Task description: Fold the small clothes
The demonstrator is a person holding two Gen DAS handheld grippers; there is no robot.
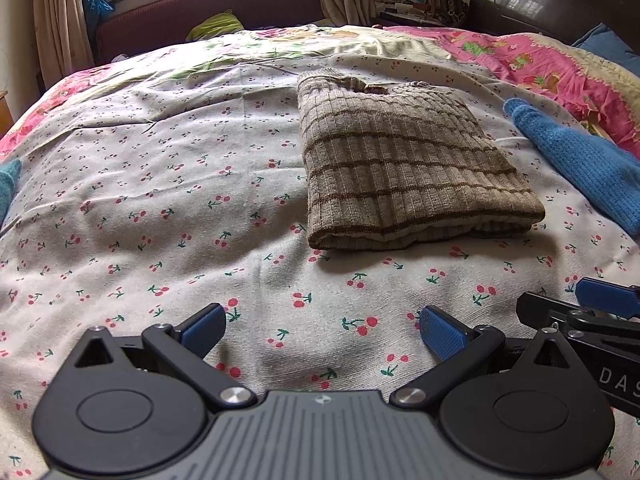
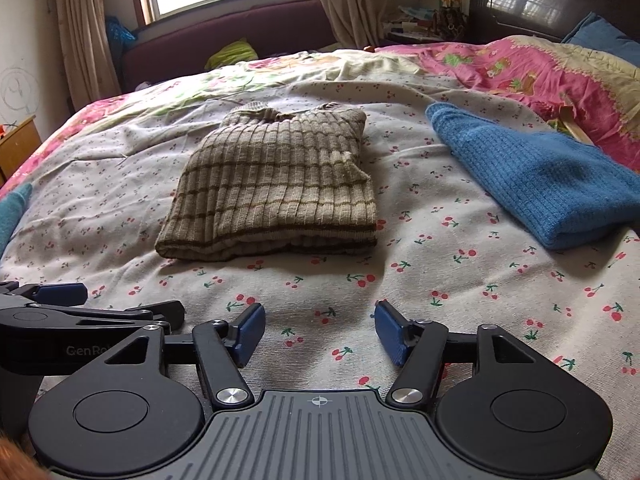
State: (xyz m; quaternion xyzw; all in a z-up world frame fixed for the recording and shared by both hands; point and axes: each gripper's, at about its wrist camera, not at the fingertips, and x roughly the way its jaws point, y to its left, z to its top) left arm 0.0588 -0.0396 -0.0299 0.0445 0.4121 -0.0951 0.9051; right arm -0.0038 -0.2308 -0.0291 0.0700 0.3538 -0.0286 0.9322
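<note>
Sweater: the brown striped sweater [image 1: 412,164] lies folded into a neat block on the cherry-print bedsheet [image 1: 160,200], in the middle of the bed, beyond both tools.
Left gripper [image 1: 322,330]: jaws spread wide, nothing between them, hovering over bare sheet near the camera.
Right gripper [image 2: 320,330]: jaws also wide apart and empty, just beside the left one.
Done: this sweater looks fully folded and let go.
Left: the blue sweater [image 2: 540,184] to the right, loosely laid, probably needs folding next.
Hard to see: its far side is cut off; a teal cloth [image 2: 14,208] at the left edge is barely visible.
</note>
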